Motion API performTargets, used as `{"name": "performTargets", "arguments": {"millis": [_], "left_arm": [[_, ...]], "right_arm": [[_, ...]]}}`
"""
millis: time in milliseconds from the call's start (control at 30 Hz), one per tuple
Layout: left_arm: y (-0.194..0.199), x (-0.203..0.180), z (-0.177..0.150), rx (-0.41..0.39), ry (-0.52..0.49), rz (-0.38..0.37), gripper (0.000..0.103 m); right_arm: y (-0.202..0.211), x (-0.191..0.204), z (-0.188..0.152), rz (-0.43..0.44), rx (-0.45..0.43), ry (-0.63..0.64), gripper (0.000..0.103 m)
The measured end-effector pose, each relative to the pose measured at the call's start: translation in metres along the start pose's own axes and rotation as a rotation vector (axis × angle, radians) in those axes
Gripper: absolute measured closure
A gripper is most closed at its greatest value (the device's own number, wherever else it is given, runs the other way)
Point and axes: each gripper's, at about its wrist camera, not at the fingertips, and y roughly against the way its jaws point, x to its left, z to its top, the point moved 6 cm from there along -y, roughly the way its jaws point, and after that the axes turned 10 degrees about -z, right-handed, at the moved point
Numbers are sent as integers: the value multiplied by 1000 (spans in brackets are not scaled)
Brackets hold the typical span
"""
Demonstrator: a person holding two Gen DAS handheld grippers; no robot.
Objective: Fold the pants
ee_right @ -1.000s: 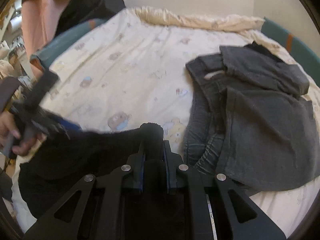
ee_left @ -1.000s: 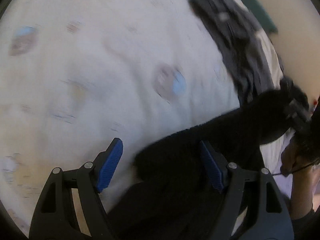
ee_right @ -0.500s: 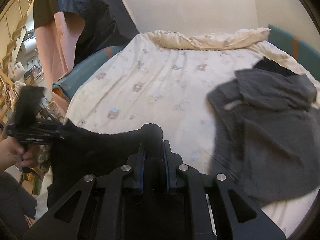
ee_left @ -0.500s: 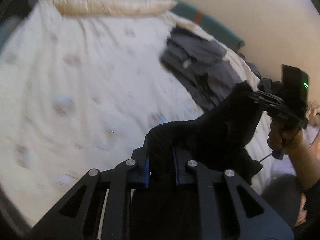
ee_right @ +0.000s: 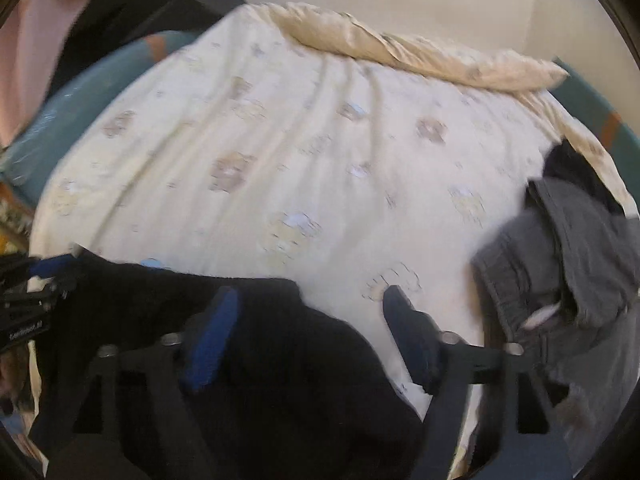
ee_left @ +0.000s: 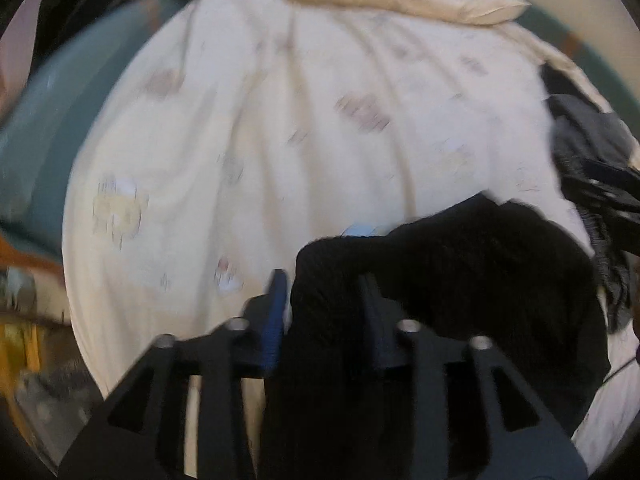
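Black pants [ee_left: 472,280]: bunched at the near edge of the bed [ee_left: 320,128], on a cream printed sheet [ee_right: 320,160]. Left hand-held gripper [ee_left: 324,300]: fingers partly apart with a bunch of the pants between them, though a firm pinch cannot be told; right hand-held gripper [ee_right: 310,332]: fingers spread wide over the pants' edge, gripping nothing. Grey clothes [ee_right: 568,280]: heaped on the bed's right side, apart from the pants; rumpled cream quilt [ee_right: 400,52] along the far edge.

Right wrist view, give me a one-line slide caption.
Open right tongs over the black knit pants on a cream printed bedsheet, grey crumpled garments alongside.
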Motion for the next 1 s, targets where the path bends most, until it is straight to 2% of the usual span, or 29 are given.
{"name": "performTargets", "arguments": {"millis": [67,100,133,200,267,367,500,633,700,733,767,833,933,967,1000], "left_arm": [[9,6,-10,-29,36,-34,60],[16,8,-16,-35,53,-47,46],[24,11,-24,-44,81,-53,39],[42,14,-47,-54,117,-97,37],[57,17,-78,-29,128,-83,37],[80,19,-126,17,135,-37,37],[111,20,-185,58,132,11,37],[132,26,-230,77,104,53,37],[136,38,-247,88,156,4,37],[137,42,-250,80,188,-20,37],[137,48,-255,68,248,-66,37],[129,53,-260,78,306,-128,39],[113,53,-266,112,247,-86,41],[107,53,-268,128,242,-84,46],[102,52,-269,142,246,-96,70]], "right_arm": [[6,-6,-13,40,7,-17,25],[12,-11,-26,74,21,-32,25],[19,-16,-35,97,30,-43,25],[39,-31,-63,119,38,-77,25],[57,-42,-87,132,56,-112,25],[93,-38,-129,227,95,-167,25],[133,3,-167,327,112,-159,25],[151,64,-203,373,143,-81,29],[153,88,-218,374,159,-52,39],[152,99,-226,379,170,-51,41],[150,105,-229,377,176,-53,44],[144,117,-239,366,180,-55,47],[131,130,-245,350,190,-37,47],[127,135,-245,345,181,-22,47],[118,146,-246,324,178,32,47]]}}
